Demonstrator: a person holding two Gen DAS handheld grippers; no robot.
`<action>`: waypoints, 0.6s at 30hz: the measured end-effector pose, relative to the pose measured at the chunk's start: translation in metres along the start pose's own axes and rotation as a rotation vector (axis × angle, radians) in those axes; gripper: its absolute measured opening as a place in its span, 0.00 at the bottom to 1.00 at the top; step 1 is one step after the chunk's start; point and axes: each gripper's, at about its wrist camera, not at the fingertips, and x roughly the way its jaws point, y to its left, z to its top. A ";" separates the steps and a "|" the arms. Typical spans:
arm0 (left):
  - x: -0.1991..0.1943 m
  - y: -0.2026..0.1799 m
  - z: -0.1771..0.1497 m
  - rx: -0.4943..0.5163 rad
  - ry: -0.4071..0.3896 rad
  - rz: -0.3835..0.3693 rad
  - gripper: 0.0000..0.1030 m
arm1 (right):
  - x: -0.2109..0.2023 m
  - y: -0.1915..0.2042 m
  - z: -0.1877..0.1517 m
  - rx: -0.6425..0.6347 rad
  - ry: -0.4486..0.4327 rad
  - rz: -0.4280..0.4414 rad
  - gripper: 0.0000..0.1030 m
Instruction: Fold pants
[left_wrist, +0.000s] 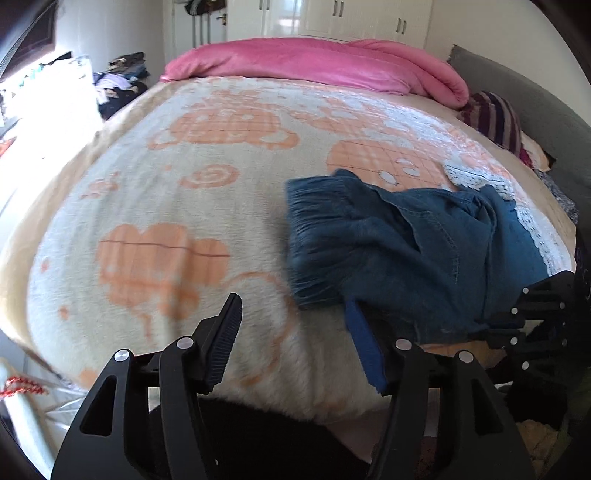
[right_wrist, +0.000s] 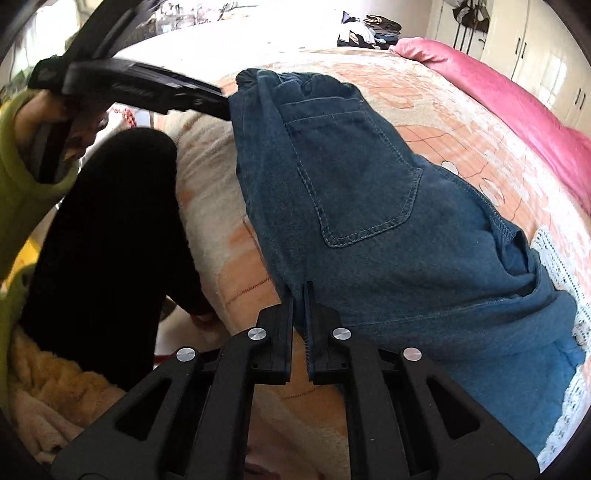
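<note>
Denim pants (right_wrist: 369, 206) on blanket (left_wrist: 184, 192)

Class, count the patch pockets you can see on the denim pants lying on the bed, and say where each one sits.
1: a stitched patch pocket on the upturned side of the pants, just below the waistband. Others may be hidden in the folds or underneath.

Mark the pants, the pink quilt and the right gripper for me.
pants (right_wrist: 369, 229), right wrist view, on the back pocket.
pink quilt (left_wrist: 314, 66), left wrist view, on its top fold at the bed's far edge.
right gripper (right_wrist: 301, 295), right wrist view, between its fingertips, closed on the pants' edge.
</note>
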 end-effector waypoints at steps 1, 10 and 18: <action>-0.006 0.002 0.001 -0.005 -0.013 0.018 0.55 | 0.000 0.000 -0.001 0.004 0.000 0.003 0.03; -0.012 -0.022 0.027 -0.047 -0.075 -0.166 0.54 | -0.013 -0.011 -0.004 0.109 -0.028 0.144 0.14; 0.042 -0.046 0.019 0.031 0.011 -0.072 0.54 | -0.043 -0.030 0.006 0.223 -0.141 0.068 0.29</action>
